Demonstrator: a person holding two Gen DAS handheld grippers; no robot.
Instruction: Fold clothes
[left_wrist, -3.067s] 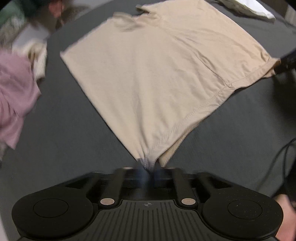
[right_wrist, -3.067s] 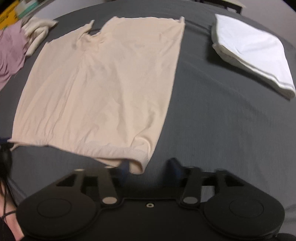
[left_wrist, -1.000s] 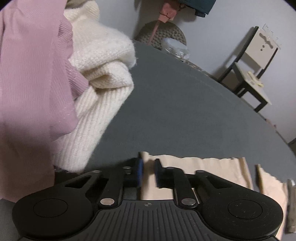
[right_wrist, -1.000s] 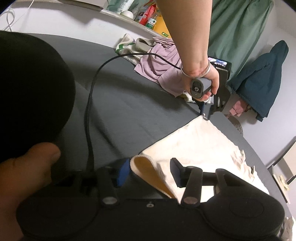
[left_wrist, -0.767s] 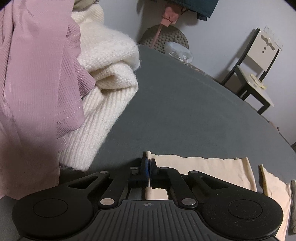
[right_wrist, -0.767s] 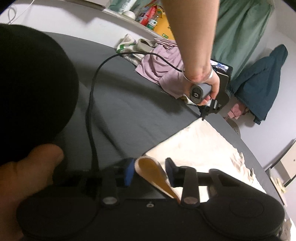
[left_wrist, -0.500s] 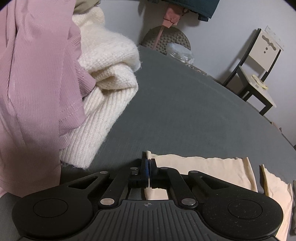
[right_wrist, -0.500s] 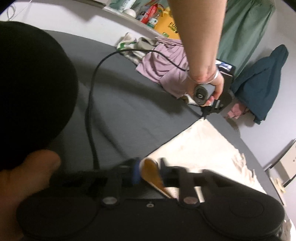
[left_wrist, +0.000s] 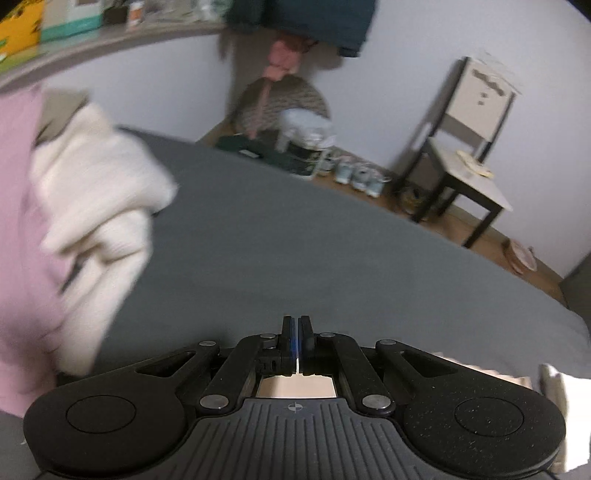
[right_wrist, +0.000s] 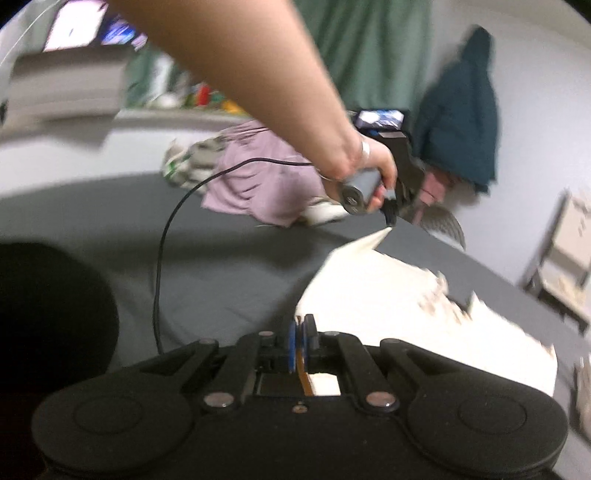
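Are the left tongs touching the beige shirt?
Touching. In the right wrist view, the left tongs pinch the beige shirt by its lifted corner.

left tongs (left_wrist: 297, 334): fingers pressed together, a thin cloth edge pinched between them | right tongs (right_wrist: 300, 338): fingers closed on a cloth edge, near in the scene | left hand (right_wrist: 364, 173): bare forearm reaching far across, fist around the handle, tongs pointing down

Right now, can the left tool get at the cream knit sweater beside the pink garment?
Probably not yet. The left tool is shut on the beige shirt, so it would have to let go first. Otherwise the way looks free: only bare grey surface lies between it and the cream knit sweater.
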